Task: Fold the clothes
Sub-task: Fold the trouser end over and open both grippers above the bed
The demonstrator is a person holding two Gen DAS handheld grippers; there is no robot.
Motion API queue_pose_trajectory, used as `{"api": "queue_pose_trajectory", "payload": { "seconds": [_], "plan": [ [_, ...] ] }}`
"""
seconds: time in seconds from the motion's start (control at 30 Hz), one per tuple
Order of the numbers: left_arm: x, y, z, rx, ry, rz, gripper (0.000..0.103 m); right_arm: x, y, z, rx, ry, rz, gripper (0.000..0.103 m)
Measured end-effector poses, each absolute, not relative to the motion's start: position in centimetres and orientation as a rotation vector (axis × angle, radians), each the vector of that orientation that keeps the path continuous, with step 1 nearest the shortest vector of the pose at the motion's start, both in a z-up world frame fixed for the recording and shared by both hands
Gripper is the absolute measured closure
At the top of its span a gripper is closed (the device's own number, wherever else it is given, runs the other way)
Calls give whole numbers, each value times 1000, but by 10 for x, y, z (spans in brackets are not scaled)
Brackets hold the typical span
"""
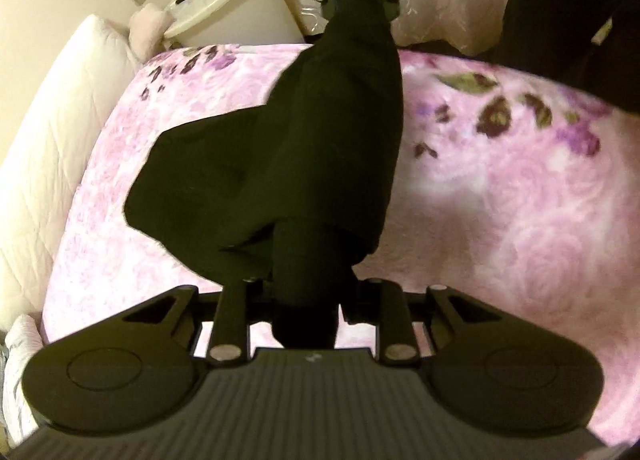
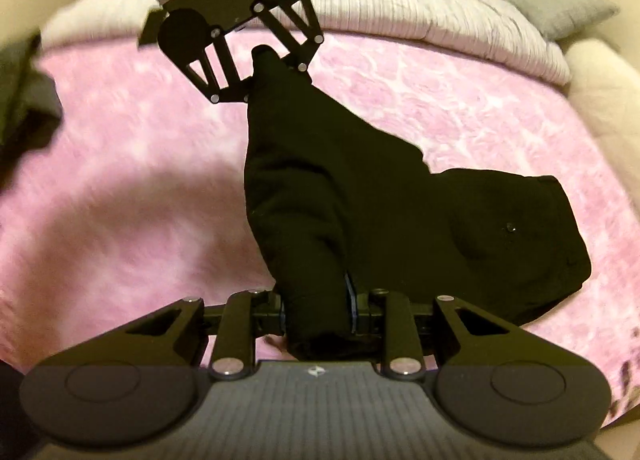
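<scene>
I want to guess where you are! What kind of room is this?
Most likely a bedroom. A pink floral blanket covers what looks like a bed, with a white quilted duvet and a grey pillow at its far edge. A black garment hangs over it, held between both grippers.

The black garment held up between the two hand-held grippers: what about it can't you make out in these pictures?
- Left wrist view: the black garment is too dark to tell its type; the left hand-held gripper bunches the near end.
- Right wrist view: the right hand-held gripper covers the pinched end.
- Both views: the pink blanket beneath is hidden by the cloth.
</scene>
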State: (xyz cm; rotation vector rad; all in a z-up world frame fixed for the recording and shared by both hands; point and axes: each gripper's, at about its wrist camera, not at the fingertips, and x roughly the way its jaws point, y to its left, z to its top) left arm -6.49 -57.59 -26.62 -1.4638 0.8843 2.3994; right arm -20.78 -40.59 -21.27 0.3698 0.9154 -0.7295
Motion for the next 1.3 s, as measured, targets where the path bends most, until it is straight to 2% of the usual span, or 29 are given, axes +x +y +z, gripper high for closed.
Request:
{"api": "queue_pose_trajectory", "payload": {
  "seconds": [0.17,0.3,0.43,0.73,0.9,0.93,1.0,1.03,1.07,1.17,1.3],
  "plan": [
    [-112,-634,-233,-1556,742,2411,79,-238,-442,-170,524,816,-693,77],
    [-167,-686,-228,-1596,659,2429,78,-288,-516,-181,641,741,-678,77],
    [-226,-740,-238,-1633,569,2433,77,-345,-581,-215,791,651,-657,77],
    [-325,-858,-309,-1782,258,2391,75,-446,-699,-347,1195,471,-578,73],
    [-336,-890,-338,-1810,97,2435,71,-474,-727,-399,1309,427,-580,64],
    [-335,-893,-342,-1809,73,2446,70,-478,-726,-403,1322,421,-585,58],
    [-328,-897,-339,-1803,3,2485,70,-485,-721,-409,1346,399,-599,57],
    [-323,-899,-336,-1801,-29,2504,70,-489,-717,-407,1360,377,-613,50],
    [-319,-898,-335,-1802,-40,2520,70,-494,-714,-404,1369,353,-642,49],
    [-305,-896,-318,-1796,-118,2609,64,-505,-703,-390,1355,297,-752,49],
    [-279,-891,-286,-1739,-209,2788,64,-490,-681,-344,1156,317,-879,49]
  ]
}}
